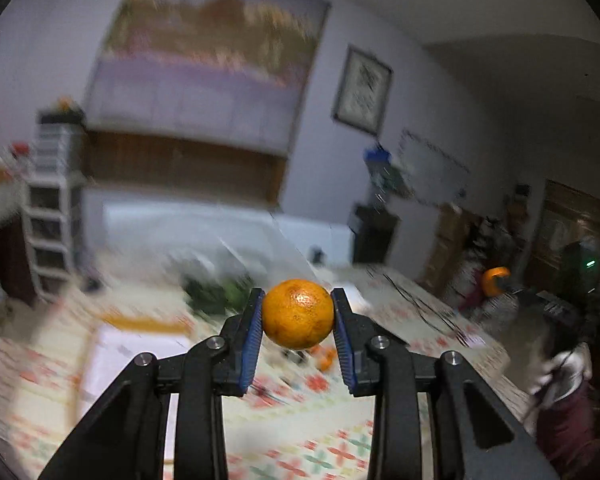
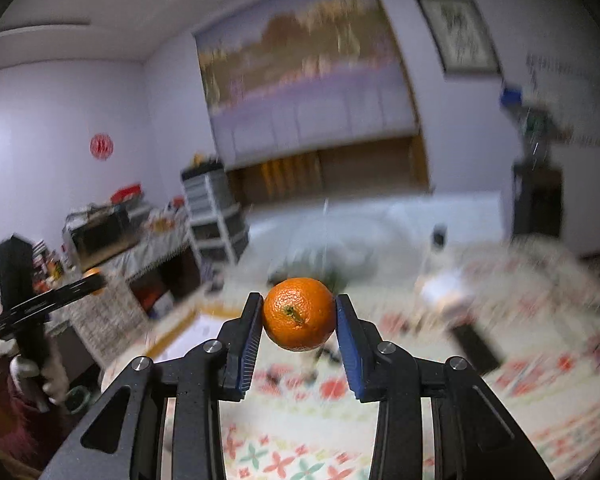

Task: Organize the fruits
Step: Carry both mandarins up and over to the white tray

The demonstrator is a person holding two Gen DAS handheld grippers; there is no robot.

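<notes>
Left claw [image 1: 298, 314] clamps dull orange [image 1: 298, 313]; right claw [image 2: 299, 314] clamps bright orange [image 2: 299, 313] (stem facing camera), both above patterned bench [image 2: 320, 432].

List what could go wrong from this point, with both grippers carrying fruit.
1. The left gripper pinches its orange only at two side points near the fingertips; a jolt could pop the round fruit out.
2. The right gripper holds its orange the same way, above the patterned tablecloth; a drop would likely roll.
3. The blurred background suggests fast motion, which makes aiming harder.
</notes>
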